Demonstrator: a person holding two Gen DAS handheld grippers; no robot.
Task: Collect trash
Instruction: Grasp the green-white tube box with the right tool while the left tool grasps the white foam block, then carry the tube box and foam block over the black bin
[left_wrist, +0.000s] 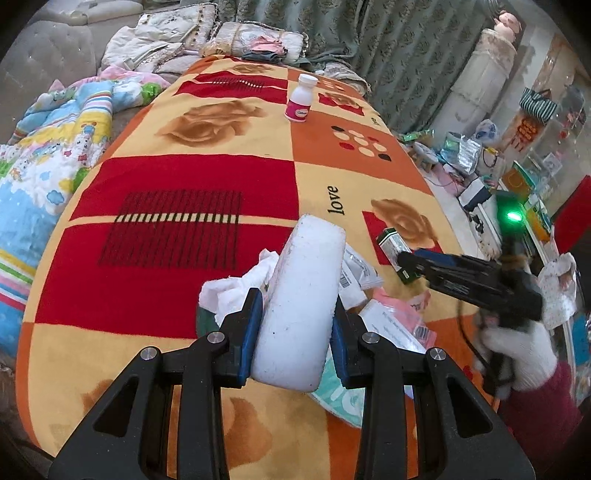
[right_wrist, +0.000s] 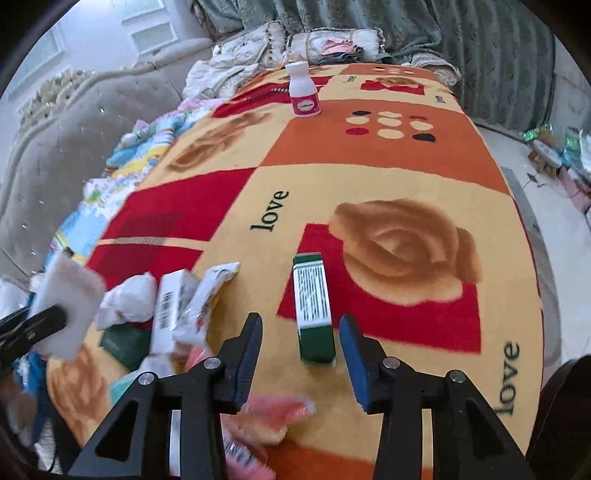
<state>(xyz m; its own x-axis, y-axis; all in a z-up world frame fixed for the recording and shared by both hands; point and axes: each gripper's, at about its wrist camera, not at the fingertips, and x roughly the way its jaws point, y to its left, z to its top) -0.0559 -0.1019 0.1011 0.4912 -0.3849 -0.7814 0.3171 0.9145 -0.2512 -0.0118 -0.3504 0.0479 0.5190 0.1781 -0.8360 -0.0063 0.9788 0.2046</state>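
White foam block sits clamped in the left gripper fingers. Right gripper fingers stand apart around a green box on the blanket, not pressing it.

Both grippers were black angular frames with blue pads and round silver screws at the finger joints. The right gripper carried a green light and a black cable; its hand wore a white knitted glove and dark red sleeve
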